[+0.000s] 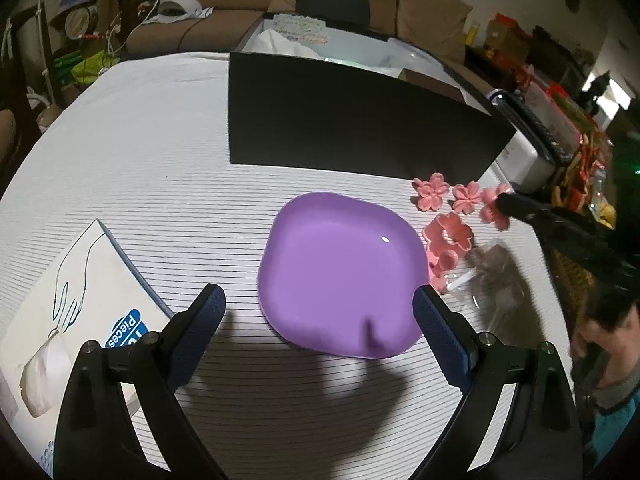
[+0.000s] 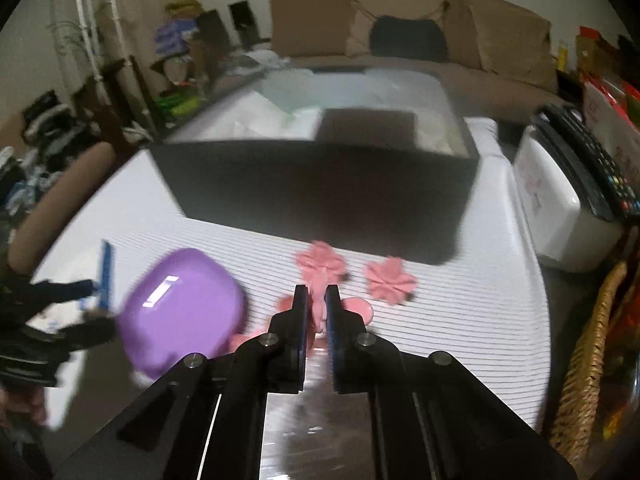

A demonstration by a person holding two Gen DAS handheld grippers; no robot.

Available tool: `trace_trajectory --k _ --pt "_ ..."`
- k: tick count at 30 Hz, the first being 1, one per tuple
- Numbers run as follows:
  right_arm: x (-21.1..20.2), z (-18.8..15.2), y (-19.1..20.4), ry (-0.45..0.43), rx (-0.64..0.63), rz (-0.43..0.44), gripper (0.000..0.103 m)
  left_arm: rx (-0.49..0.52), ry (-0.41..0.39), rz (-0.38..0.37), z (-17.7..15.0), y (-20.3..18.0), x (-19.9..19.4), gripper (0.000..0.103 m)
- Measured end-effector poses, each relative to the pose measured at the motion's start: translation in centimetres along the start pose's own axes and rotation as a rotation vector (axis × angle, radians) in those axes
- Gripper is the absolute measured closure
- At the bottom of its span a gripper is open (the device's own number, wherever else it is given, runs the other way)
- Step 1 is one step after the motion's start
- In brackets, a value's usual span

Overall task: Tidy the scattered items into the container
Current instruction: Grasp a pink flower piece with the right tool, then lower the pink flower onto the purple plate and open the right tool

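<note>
My left gripper (image 1: 318,296) is open, its blue fingers standing on either side of the near edge of a purple square plate (image 1: 344,276) that lies on the striped cloth. My right gripper (image 2: 316,292) is shut on a pink flower-shaped piece (image 2: 318,306) and holds it above the cloth. The left wrist view shows that held flower (image 1: 493,210) at the tip of the right gripper (image 1: 505,202). Two more pink flowers (image 1: 430,192) (image 1: 466,198) and a larger pink flower cutter (image 1: 448,234) lie right of the plate. The black container (image 2: 320,188) stands behind them, open at the top.
A glove box (image 1: 72,300) lies at the left near my left gripper. A clear plastic bag (image 1: 496,276) sits right of the cutter. A white appliance (image 2: 560,204) with a remote on top and a wicker basket (image 2: 588,340) border the table's right side.
</note>
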State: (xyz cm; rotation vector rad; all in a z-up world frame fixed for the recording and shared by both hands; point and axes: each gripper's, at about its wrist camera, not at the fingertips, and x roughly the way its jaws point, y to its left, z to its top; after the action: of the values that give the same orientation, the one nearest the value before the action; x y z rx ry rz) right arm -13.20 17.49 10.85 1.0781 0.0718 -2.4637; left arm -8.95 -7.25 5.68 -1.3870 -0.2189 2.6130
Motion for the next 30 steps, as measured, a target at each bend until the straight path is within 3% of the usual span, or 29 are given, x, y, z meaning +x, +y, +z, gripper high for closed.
trace_trajectory --k 6,13,17,21,25,30 --pt "1.1 0.0 5.6 0.030 -0.044 0.153 0.096 -0.076 -0.001 -0.019 0.2 1.8 -0.2 0.008" --pt "4.5 -1.7 8.0 0.116 -0.052 0.197 0.094 -0.141 0.025 -0.035 0.4 3.4 0.1 0.008" --pt "2.6 -1.3 6.4 0.064 -0.030 0.161 0.094 -0.136 0.045 -0.018 0.2 3.3 0.8 0.008" --pt "0.0 -0.6 2.3 0.003 0.028 0.055 0.083 -0.118 0.067 0.007 -0.3 2.9 1.7 0.008" --pt "-0.5 -1.1 -1.0 0.008 0.071 -0.017 0.079 -0.109 0.091 0.011 -0.8 2.5 2.6 0.008" --pt "0.4 -2.2 -1.6 0.040 0.081 -0.029 0.079 -0.076 0.097 0.022 -1.1 1.8 3.3 0.008"
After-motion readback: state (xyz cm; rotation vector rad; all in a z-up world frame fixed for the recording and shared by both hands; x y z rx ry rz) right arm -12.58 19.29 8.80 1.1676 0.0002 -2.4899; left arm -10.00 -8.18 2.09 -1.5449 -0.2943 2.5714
